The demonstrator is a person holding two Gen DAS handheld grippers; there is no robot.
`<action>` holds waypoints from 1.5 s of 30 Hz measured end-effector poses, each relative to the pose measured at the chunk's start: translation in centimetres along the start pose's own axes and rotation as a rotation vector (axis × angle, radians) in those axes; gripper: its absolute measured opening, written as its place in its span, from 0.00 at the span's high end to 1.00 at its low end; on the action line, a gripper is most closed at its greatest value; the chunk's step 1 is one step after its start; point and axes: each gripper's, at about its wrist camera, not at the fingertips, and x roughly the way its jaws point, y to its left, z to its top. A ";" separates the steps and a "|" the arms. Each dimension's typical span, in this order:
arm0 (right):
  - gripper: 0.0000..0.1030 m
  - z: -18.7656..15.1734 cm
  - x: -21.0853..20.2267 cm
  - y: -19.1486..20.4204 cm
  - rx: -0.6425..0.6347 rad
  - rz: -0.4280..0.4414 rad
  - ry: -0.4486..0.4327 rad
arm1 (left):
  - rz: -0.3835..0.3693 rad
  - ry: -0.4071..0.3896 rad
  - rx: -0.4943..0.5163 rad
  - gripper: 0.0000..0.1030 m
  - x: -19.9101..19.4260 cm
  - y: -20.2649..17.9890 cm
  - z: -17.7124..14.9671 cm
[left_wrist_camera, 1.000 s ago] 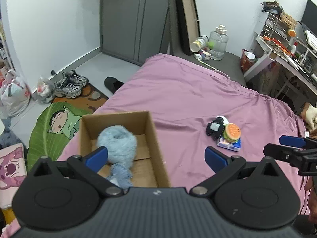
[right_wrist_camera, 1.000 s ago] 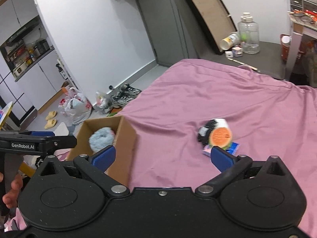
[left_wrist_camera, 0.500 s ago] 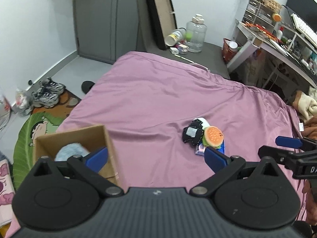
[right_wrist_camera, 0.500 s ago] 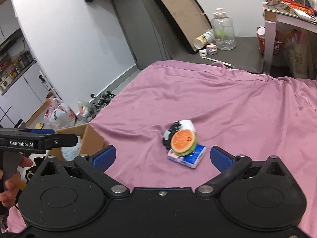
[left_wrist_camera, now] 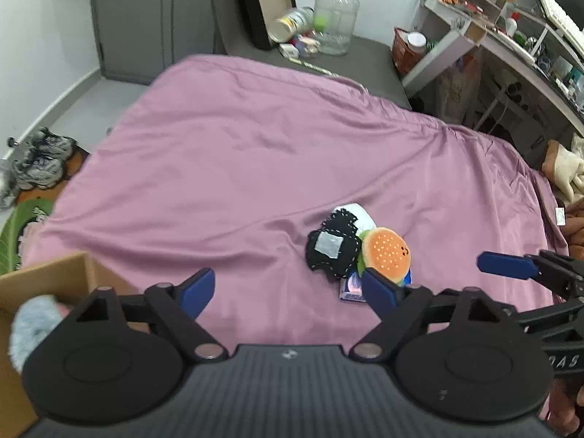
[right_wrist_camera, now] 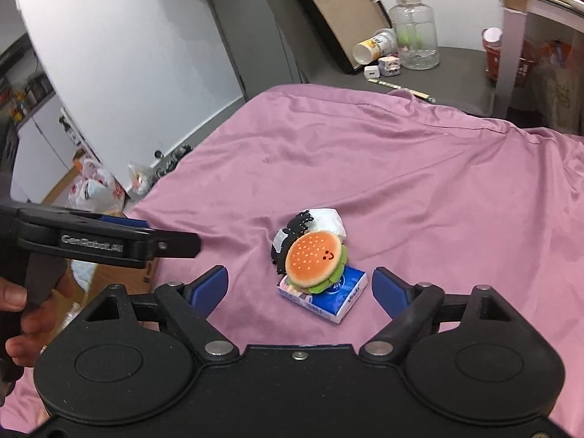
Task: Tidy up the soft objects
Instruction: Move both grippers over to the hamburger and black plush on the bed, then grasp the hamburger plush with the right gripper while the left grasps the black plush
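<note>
A plush hamburger (right_wrist_camera: 315,257) (left_wrist_camera: 387,253) leans on a blue tissue pack (right_wrist_camera: 330,295) (left_wrist_camera: 351,287) on the pink bedsheet (left_wrist_camera: 237,168) (right_wrist_camera: 419,182), with a black and white plush (left_wrist_camera: 334,246) (right_wrist_camera: 314,224) against it. My right gripper (right_wrist_camera: 300,289) hovers just in front of the pile, jaws closing, nothing between the pads. My left gripper (left_wrist_camera: 288,290) is to the left of the pile, jaws closing and empty; its right finger overlaps the tissue pack in the left wrist view. A cardboard box (left_wrist_camera: 47,284) at lower left holds a fluffy blue plush (left_wrist_camera: 34,323).
A grey bedside surface (right_wrist_camera: 456,62) beyond the bed carries a clear jar (left_wrist_camera: 335,18), a tipped cup (right_wrist_camera: 374,49) and small boxes. A cluttered desk (left_wrist_camera: 511,47) stands at the right. Shoes (left_wrist_camera: 42,162) and bags (right_wrist_camera: 95,189) lie on the floor at the left.
Both grippers have come down and closer to the plush pile, the left one swinging right away from the box. Both pairs of jaws have narrowed a little.
</note>
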 end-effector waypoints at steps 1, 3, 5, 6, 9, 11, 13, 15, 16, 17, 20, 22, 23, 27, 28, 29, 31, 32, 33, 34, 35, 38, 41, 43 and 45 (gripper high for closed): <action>0.19 0.1 0.5 0.0 -0.014 0.002 0.006 | -0.005 0.008 0.001 0.22 0.7 0.0 0.1; 0.22 0.2 1.5 0.0 -0.035 0.000 0.018 | -0.024 0.021 -0.003 0.26 1.9 0.0 0.4; 0.24 0.4 2.5 0.0 -0.050 -0.004 0.030 | -0.039 0.027 -0.006 0.32 2.9 0.0 0.6; 0.25 0.5 3.0 -0.1 -0.053 -0.005 0.036 | -0.046 0.029 -0.008 0.32 3.5 0.1 0.8; 0.25 0.8 4.4 -0.5 -0.055 -0.001 0.042 | -0.079 0.035 -0.026 0.34 4.8 0.2 1.1; 0.27 0.7 5.3 -0.6 -0.067 0.001 0.049 | -0.087 0.038 -0.035 0.34 5.6 0.2 1.3; 0.35 0.6 6.1 -0.8 -0.072 0.009 0.051 | -0.091 0.043 -0.048 0.35 6.4 0.3 1.3; 0.45 0.4 7.0 -1.1 -0.064 0.022 0.068 | -0.103 0.055 -0.061 0.36 7.2 0.4 1.4; 0.55 0.2 7.4 -1.2 -0.067 0.019 0.081 | -0.109 0.060 -0.063 0.37 7.5 0.4 1.4; 0.57 0.1 7.6 -1.3 -0.073 0.012 0.087 | -0.114 0.063 -0.060 0.37 7.8 0.3 1.5; 0.60 0.0 7.3 -1.9 -0.062 0.018 0.083 | -0.135 0.076 -0.041 0.37 8.6 -0.2 1.6; 0.61 0.0 6.9 -2.5 -0.045 0.014 0.084 | -0.146 0.084 -0.025 0.37 9.3 -0.6 1.7; 0.61 -0.1 6.7 -2.7 -0.038 0.006 0.087 | -0.145 0.086 -0.019 0.37 9.7 -0.7 1.7; 0.61 -0.1 5.8 -3.2 -0.025 -0.027 0.101 | -0.133 0.110 -0.023 0.37 11.5 -0.9 1.8; 0.61 -0.1 5.5 -3.2 -0.021 -0.035 0.105 | -0.127 0.118 -0.011 0.37 11.9 -1.1 1.8; 0.61 -0.1 5.2 -3.2 -0.021 -0.042 0.109 | -0.125 0.122 -0.013 0.37 12.0 -1.1 1.8; 0.61 -0.1 4.5 -3.0 -0.020 -0.058 0.110 | -0.158 0.120 -0.044 0.50 12.2 -0.8 1.9; 0.61 -0.1 4.2 -2.9 -0.015 -0.064 0.112 | -0.152 0.127 -0.045 0.59 12.2 -0.8 2.0; 0.61 -0.1 3.8 -2.7 -0.010 -0.069 0.114 | -0.134 0.123 -0.052 0.60 12.0 -0.7 2.1; 0.61 0.0 3.5 -2.5 -0.010 -0.074 0.113 | -0.130 0.110 -0.055 0.64 11.5 -0.7 2.1; 0.61 0.1 3.0 -2.2 -0.017 -0.080 0.108 | -0.138 0.097 -0.050 0.65 10.9 -0.7 2.0; 0.61 0.6 1.8 -1.1 -0.036 -0.092 0.093 | -0.147 0.064 -0.045 0.65 8.6 -0.7 2.0; 0.61 0.9 0.6 0.0 -0.037 -0.099 0.074 | -0.150 0.045 -0.053 0.65 6.2 -0.4 1.9; 0.61 1.0 -0.2 0.7 -0.031 -0.097 0.059 | -0.152 0.026 -0.052 0.65 4.5 0.0 1.8; 0.61 1.0 -1.1 1.4 -0.027 -0.092 0.045 | -0.148 0.004 -0.042 0.65 2.5 0.2 1.6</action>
